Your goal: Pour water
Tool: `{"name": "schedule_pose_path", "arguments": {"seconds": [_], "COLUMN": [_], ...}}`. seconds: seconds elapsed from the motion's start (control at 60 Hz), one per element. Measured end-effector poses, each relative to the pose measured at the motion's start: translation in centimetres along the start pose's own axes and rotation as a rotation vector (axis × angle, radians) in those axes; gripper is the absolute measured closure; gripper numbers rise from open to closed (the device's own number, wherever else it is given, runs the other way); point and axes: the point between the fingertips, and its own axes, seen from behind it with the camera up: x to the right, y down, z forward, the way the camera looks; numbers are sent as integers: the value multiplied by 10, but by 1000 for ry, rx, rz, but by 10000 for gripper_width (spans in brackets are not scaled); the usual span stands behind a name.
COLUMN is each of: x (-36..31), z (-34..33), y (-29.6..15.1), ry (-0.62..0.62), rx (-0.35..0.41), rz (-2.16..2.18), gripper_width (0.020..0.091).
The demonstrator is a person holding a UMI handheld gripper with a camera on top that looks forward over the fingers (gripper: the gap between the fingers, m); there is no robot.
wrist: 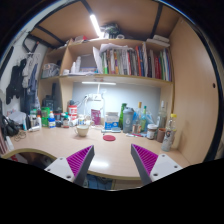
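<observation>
Gripper (114, 163): two fingers spread wide apart, magenta pads (73, 161) facing inward, nothing between them; held above the near part of a desk.

Desk (115, 150): light wooden top, curved front edge, running beneath and beyond the fingers. A small round magenta object (109, 138) lies flat on it, ahead of the fingers and roughly midway between them.

Task items: a cluster of bottles (130, 119) stands at the back of the desk, beyond the fingers and towards the right one; a further clear bottle (168, 135) stands nearer the right wall. Which of these holds the water cannot be told. A pale cup (83, 129) stands on the desk beyond the left finger, well apart from the gripper.

Surroundings: more containers and small items (50, 116) crowd the back left of the desk. A shelf (118, 76) above carries a row of upright books (135, 62). A strip light (96, 25) runs along the ceiling. Dark articles (14, 80) hang on the left wall.
</observation>
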Motion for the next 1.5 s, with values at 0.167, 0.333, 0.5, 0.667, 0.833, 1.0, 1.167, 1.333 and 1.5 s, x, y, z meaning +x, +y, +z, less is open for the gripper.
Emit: {"name": "schedule_pose_path", "arguments": {"seconds": [0.167,0.333,0.5,0.667,0.833,1.0,1.167,1.333,1.5], "x": [62,159,242,303,342,367,384,381,395], "z": [24,56,97,148,194,228,261,286,295], "y": [0,9,17,35,46,58,68,61,66], "ry": [90,237,324,369,384,390,383,318,368], "rx": [11,8,-7,-47,-44,-45,-33,2,-6], "rz": [-51,-53,-14,-34,-57,6,40,78,107], "gripper_width": [290,291,293,296,296,293,294,350,522]}}
